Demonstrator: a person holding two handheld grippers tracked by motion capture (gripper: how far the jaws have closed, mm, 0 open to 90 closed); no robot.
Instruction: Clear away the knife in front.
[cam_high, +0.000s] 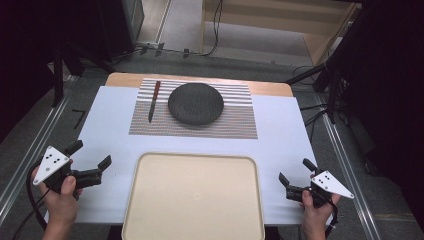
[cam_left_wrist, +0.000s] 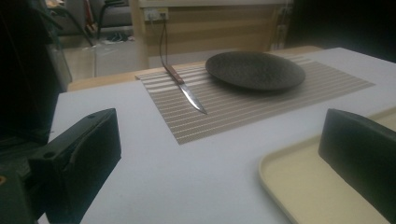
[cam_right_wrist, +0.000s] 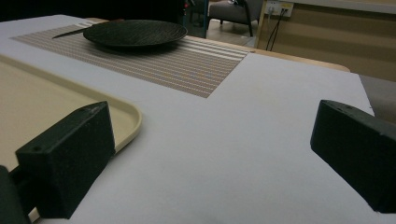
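Beyond tray (cam_high: 193, 197), on striped mat (cam_high: 240, 125): knife (cam_high: 154, 101) left of dark plate (cam_high: 195, 103), apart, long axis running away from person, handle at far end. Left hand-held gripper (cam_high: 90, 159) nearer knife, jaws wide, empty; right hand-held gripper (cam_high: 295, 176) likewise wide, empty, right of tray. Bare counter (cam_high: 107, 125) between left gripper and mat gives open approach, judged.

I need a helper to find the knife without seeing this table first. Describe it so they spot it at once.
Start at the striped placemat on the far half of the white table, beyond the beige tray. A round dark plate sits on it, and the knife lies just to the plate's left, apart from it. It is the one slim, straight item there, with a reddish-brown handle pointing away and a metal blade.
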